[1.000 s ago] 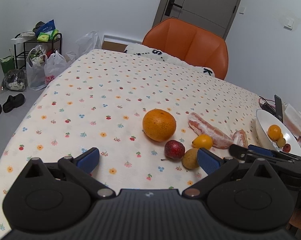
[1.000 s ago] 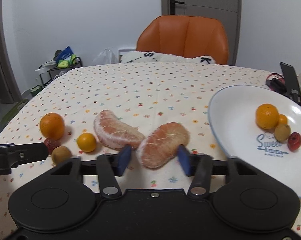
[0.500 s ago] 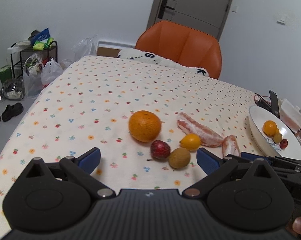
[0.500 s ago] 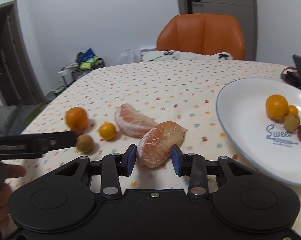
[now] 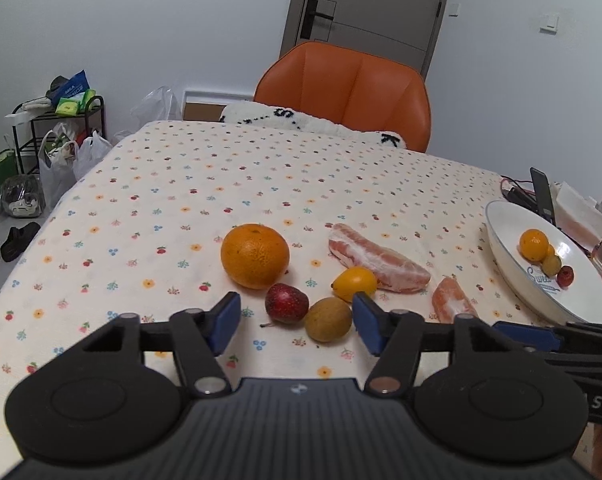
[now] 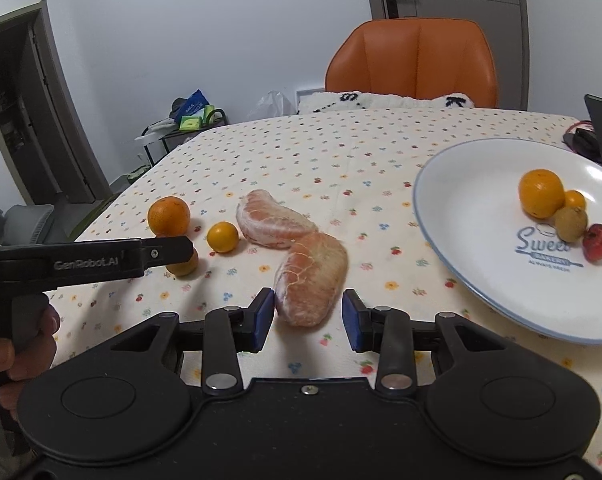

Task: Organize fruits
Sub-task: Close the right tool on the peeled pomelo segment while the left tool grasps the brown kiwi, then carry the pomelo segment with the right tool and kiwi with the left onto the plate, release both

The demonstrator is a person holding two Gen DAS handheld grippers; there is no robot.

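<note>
My right gripper (image 6: 308, 318) is shut on the near end of a peeled pomelo segment (image 6: 313, 276), which lies on the flowered cloth against a second segment (image 6: 275, 224). My left gripper (image 5: 296, 322) is open, with its blue pads on either side of a red fruit (image 5: 287, 304) and a brown kiwi-like fruit (image 5: 328, 319). Just beyond them sit a big orange (image 5: 255, 256) and a small yellow-orange fruit (image 5: 355, 282). A white plate (image 6: 469, 200) at the right holds an orange (image 6: 541, 194) and three small fruits.
An orange chair (image 5: 343, 94) stands at the table's far side. A phone (image 5: 541, 194) and cables lie behind the plate. Bags and a rack (image 5: 57, 132) stand on the floor at the left. A hand (image 6: 17, 344) holds the left gripper's handle.
The right jaws narrowed onto the pomelo segment. The left gripper's fingers came closer together and moved in around the red and brown fruits.
</note>
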